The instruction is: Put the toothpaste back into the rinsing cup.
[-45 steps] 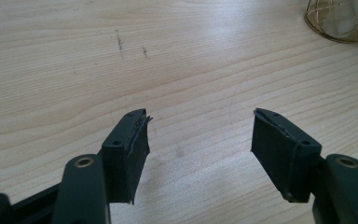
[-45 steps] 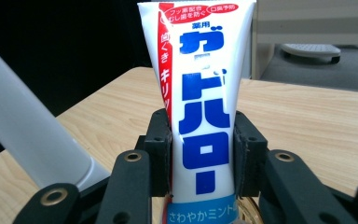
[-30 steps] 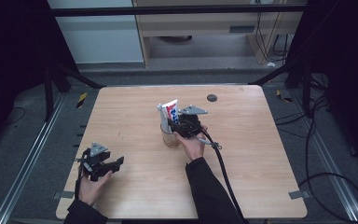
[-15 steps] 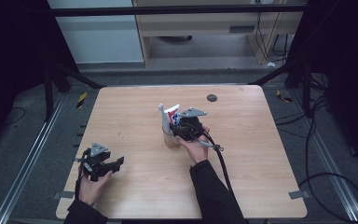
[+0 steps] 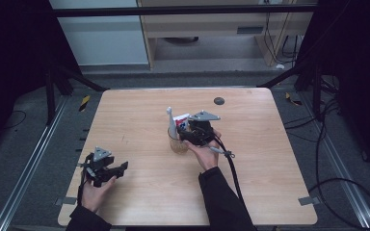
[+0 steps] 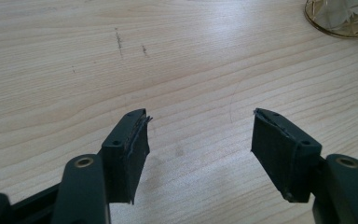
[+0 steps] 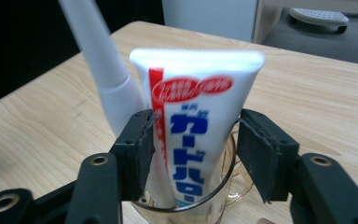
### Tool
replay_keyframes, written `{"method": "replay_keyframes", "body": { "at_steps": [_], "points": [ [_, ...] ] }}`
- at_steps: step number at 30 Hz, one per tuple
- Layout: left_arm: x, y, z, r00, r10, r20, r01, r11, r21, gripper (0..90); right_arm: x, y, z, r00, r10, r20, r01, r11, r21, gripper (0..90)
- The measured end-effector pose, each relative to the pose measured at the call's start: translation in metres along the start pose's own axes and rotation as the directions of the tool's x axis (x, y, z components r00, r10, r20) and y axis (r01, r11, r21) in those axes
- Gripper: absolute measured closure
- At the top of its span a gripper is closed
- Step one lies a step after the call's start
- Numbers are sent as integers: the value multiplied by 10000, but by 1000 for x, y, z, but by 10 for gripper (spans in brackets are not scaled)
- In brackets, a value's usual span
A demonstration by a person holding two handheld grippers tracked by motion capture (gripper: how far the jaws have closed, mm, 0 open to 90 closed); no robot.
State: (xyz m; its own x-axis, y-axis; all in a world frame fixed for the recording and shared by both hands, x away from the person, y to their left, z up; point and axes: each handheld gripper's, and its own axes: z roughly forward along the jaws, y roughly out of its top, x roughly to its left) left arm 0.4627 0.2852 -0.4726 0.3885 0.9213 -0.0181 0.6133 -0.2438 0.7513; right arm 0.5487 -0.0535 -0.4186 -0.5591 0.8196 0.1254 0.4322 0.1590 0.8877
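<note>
Right gripper (image 7: 191, 140), seen in the right gripper view: black jaws just opened wider, standing on either side of a white toothpaste tube with red and blue lettering (image 7: 200, 126); left pad close against the tube's edge, right pad clear of it with a gap showing, so no grip on the tube. Tube upright, lower end inside a clear amber-tinted glass cup (image 7: 186, 205), flat crimped end uppermost. Beside the tube, in the same cup, a white plastic toothbrush handle (image 7: 107, 74), leaning up and away to the left.

High view: cup (image 5: 177, 144) near the middle of the pale wooden table (image 5: 270, 192), well in from every edge; right gripper (image 5: 192, 132) just beside the cup on its right, held from below by the right hand (image 5: 204, 153), black cable trailing back toward the near edge. Bare tabletop on all sides of the cup; a small dark round mark (image 5: 218, 101) toward the far edge, well apart.

Left gripper (image 5: 118, 169) near the front left corner of the table, held in the left hand (image 5: 94, 190), well apart from the cup. Left gripper view: jaws of the left gripper (image 6: 198, 140) wide apart, nothing between them, bare wood grain beneath; rim of the cup (image 6: 340, 21) at the far upper right
</note>
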Motion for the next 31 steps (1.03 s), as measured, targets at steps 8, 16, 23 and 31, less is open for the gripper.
{"method": "replay_keyframes", "body": {
  "at_steps": [8, 16, 23, 31],
  "points": [
    [0, 0, 0, 10000, -15, -5, 15, 10000, 14, 356, -6, -7, -20, 9990, 80, -442, -82, 10000, -34, 332],
    [0, -2, 0, 10000, 41, -23, -41, 10000, 56, 352, -17, -32, -59, 9988, -359, -324, 381, 9967, 721, 187],
    [2, -3, 1, 10000, 25, -7, -25, 9998, 179, 345, -48, -60, -102, 9994, -132, 313, 98, 9945, 1044, 149],
    [3, -5, 1, 10000, 45, -35, -44, 9997, 242, 328, -75, -102, -130, 9979, 92, 635, -195, 9863, 1635, 132]
  ]
}}
